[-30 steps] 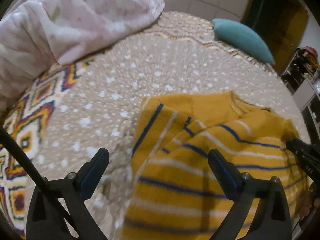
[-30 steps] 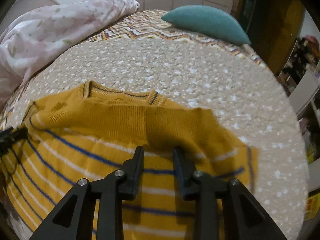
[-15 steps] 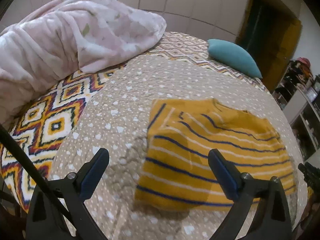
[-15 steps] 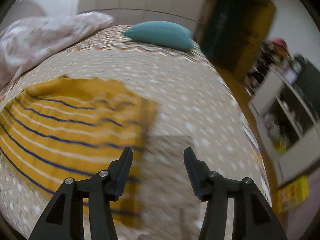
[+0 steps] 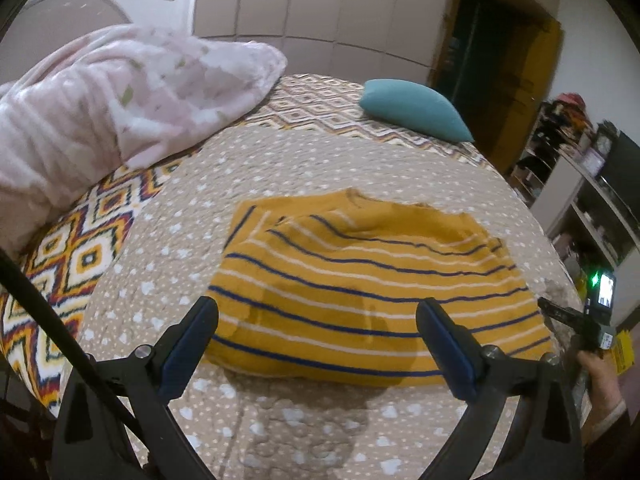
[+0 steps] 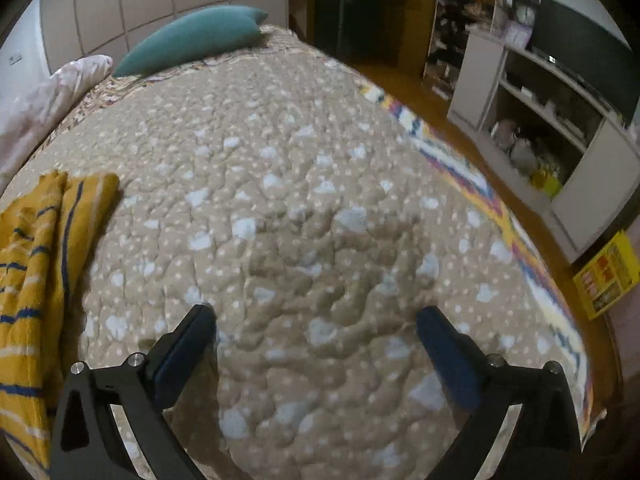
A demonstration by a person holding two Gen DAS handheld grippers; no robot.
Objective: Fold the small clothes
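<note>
Now the striped sweater (image 5: 360,292) lies folded on the bed (image 6: 320,200), both hand-held grippers, left (image 5: 316,340) and right (image 6: 316,344), stand apart and empty, the right one just opened, so I think the next move is one more fold or putting it aside.

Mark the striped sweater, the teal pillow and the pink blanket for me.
striped sweater (image 5: 360,280), left wrist view, middle of its folded front.
teal pillow (image 5: 412,108), left wrist view, centre of its top face.
pink blanket (image 5: 120,100), left wrist view, middle of the heap.

The left wrist camera looks down along its gripper (image 5: 316,344) across the bed (image 5: 192,216), toward the far wall, with the striped sweater (image 5: 360,276) close below. The right wrist camera tilts down over bare bedspread, facing the shelves (image 6: 552,120). Both views share the sweater, teal pillow (image 5: 412,110) and pink blanket (image 5: 120,100).
</note>
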